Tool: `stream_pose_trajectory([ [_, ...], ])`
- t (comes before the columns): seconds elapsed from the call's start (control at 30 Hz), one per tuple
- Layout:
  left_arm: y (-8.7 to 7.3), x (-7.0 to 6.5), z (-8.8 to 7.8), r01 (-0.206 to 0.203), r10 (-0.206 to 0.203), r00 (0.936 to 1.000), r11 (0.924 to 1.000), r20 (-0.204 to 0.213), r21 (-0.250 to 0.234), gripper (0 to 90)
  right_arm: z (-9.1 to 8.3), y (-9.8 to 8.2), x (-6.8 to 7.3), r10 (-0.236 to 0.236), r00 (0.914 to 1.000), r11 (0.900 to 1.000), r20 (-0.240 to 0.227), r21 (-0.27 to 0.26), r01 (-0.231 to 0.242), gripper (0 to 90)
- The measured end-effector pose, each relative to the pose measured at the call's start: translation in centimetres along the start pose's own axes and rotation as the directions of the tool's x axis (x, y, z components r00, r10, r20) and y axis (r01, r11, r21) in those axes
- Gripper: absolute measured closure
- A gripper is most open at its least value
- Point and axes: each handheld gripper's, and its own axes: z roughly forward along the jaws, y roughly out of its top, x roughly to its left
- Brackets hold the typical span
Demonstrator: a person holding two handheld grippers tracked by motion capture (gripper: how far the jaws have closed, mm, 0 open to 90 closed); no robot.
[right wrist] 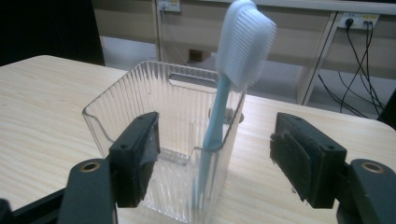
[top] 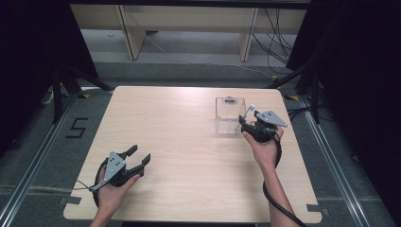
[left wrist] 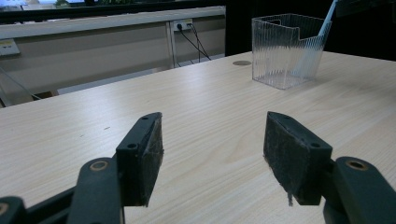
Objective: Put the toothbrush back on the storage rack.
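Standing upright in a clear ribbed plastic holder (right wrist: 163, 140) at the far right of the pale wooden table (top: 189, 142): a light-blue toothbrush (right wrist: 224, 107), bristles up, leaning on the rim. Right gripper (right wrist: 215, 163) spread, jaws clear of the handle. Left gripper (left wrist: 212, 154) spread, empty, well apart.

In the right gripper view, the clear holder (right wrist: 163, 154) is cut off at 6 o'clock by the picture's edge, and its ribbed wall blurs the lower handle of the toothbrush (right wrist: 219, 116) inside.
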Motion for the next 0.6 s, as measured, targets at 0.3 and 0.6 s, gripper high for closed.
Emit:
stream_pose_trajectory([
  [0.3,-0.3,0.0,0.0,0.005,-0.005,1.0000,1.0000,-0.006,0.006,36.9,-1.3,-1.0,-0.2,0.010,0.9994,0.999,-0.034,0.039,-0.009,29.3],
  [0.6,-0.4,0.0,-0.1,0.017,-0.017,0.9998,0.9998,-0.014,0.001,36.9,-3.3,-1.9,0.2,0.020,0.9993,0.997,-0.032,0.078,-0.018,29.2],
])
